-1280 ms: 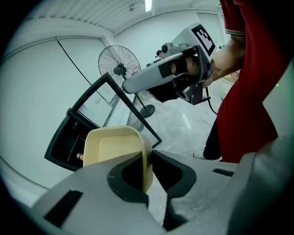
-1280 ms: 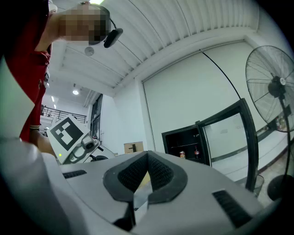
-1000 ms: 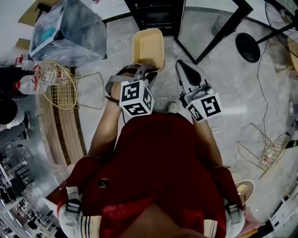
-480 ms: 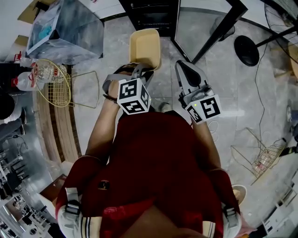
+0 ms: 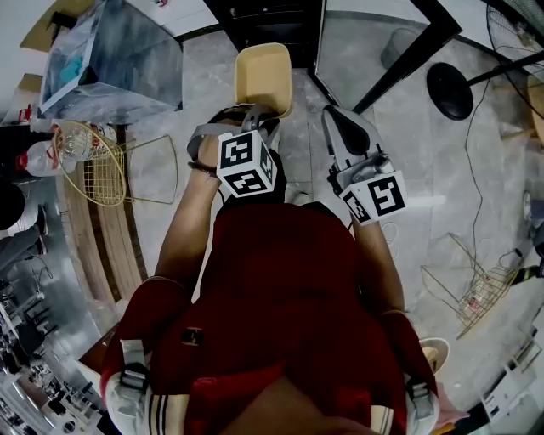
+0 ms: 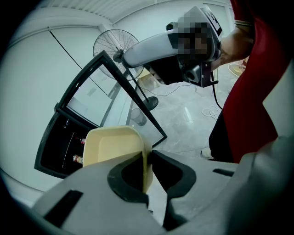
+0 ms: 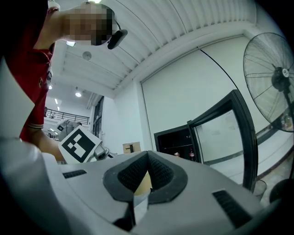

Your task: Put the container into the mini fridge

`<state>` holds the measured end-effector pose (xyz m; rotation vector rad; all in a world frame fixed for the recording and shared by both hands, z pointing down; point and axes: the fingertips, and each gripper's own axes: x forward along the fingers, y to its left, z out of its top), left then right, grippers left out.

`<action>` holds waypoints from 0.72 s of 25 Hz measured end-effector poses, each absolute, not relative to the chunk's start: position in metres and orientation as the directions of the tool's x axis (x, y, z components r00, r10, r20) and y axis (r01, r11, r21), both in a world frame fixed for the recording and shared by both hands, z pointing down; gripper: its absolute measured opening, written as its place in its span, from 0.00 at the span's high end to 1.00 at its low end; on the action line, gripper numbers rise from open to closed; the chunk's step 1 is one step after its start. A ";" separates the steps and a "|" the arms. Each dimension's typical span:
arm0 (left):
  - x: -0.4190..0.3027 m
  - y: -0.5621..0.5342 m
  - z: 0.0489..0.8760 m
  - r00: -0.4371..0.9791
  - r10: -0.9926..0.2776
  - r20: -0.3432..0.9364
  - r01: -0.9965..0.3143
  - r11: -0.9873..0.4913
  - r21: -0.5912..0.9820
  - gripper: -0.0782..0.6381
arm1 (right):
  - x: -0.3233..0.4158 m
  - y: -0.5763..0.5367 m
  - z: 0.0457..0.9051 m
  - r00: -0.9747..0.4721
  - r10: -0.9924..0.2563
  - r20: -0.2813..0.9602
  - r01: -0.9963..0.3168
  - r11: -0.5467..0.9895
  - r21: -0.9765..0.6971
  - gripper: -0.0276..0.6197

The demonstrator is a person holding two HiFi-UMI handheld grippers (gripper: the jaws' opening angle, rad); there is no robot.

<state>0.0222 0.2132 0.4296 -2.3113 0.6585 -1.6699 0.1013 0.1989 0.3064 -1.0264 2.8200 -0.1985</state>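
Currently gripping wall of cream container (image 5: 264, 76) with left gripper (image 6: 146, 158); held at upper centre of head view, just below open mini fridge (image 5: 276, 21) at top edge; right gripper (image 7: 148, 158) jaws together, empty.

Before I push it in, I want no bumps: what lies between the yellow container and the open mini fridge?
Nothing stands there: in the head view only bare grey floor shows between the container and the mini fridge's open front.

One container (image 5: 265, 76), one mini fridge (image 5: 274, 17), one fan (image 6: 117, 46), one left claw (image 6: 148, 156), one right claw (image 7: 147, 158).
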 end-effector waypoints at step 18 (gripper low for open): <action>-0.044 0.006 0.505 0.264 -0.419 0.869 -0.161 -0.907 -0.389 0.84 | 0.043 0.020 0.350 -0.669 -0.741 0.049 -0.737 0.655 -0.164 0.96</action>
